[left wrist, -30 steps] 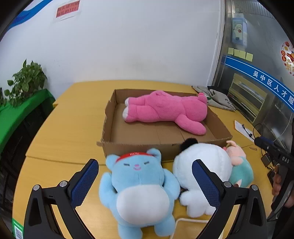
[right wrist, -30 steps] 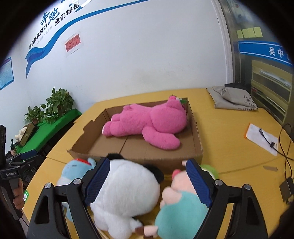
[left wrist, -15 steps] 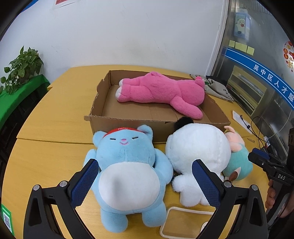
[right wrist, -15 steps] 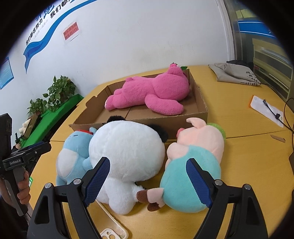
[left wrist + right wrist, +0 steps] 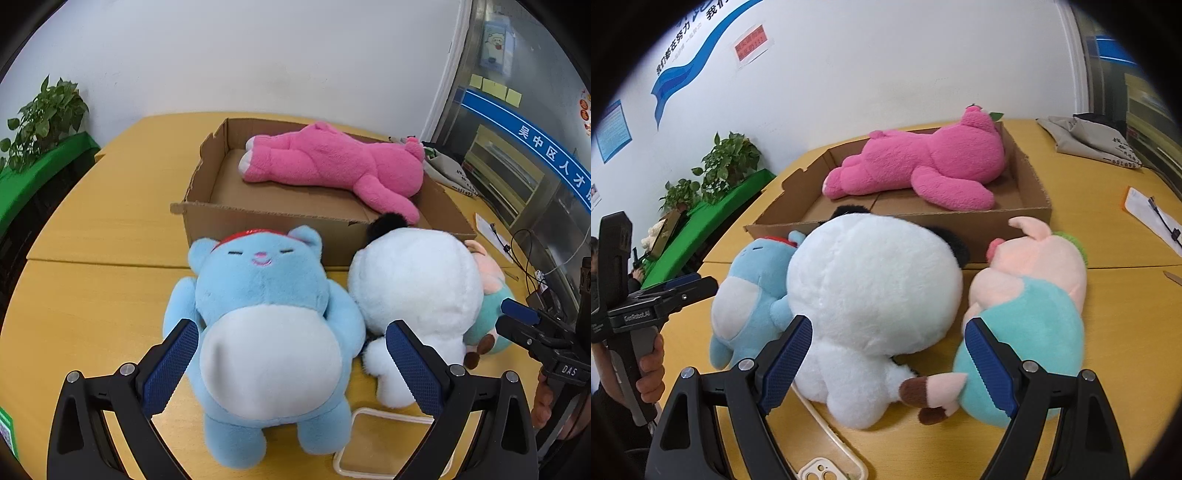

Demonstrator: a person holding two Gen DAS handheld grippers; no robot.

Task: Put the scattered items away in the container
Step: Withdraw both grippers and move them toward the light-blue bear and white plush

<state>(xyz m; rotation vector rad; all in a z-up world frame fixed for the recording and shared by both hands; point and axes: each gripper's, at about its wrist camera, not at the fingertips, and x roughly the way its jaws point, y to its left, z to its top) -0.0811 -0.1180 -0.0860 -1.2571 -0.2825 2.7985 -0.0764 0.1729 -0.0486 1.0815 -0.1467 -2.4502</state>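
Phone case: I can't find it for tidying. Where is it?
In both wrist views, the phone case lies on the table at the near edge, beside the white plush.

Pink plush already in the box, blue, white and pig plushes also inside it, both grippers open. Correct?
Not quite. Only the pink plush lies in the cardboard box. The blue plush, white plush and pig plush lie on the table in front of the box, as both wrist views show. The left gripper and right gripper are open.
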